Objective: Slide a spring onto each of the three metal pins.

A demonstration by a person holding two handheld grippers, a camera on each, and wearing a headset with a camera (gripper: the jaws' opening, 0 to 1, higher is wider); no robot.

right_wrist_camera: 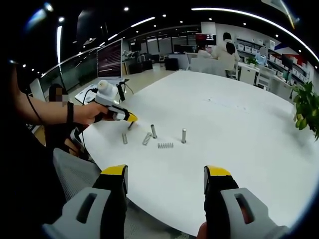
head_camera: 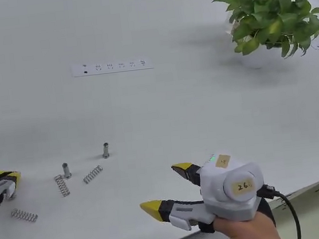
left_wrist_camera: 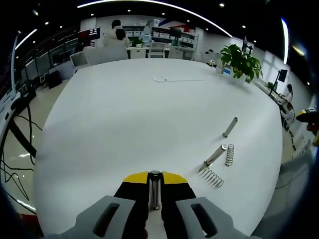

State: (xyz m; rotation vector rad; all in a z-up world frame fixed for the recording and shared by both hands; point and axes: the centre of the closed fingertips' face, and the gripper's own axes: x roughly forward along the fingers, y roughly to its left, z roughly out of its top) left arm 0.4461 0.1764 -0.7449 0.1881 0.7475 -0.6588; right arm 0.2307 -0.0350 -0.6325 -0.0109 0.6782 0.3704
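Three pins, three springs, two grippers; no spring is on a pin.
The left gripper is clamped on the held pin. On the table, the far pin and near pin stand upright near it, with the first spring, second spring and third spring lying loose alongside. The right gripper, jaws wide apart and empty, is well off to their right.

White table gleaming, silver-grey pins and springs glinting, white-and-grey right gripper showing yellow tips, left gripper showing yellow and black, green plant brightening its white pot
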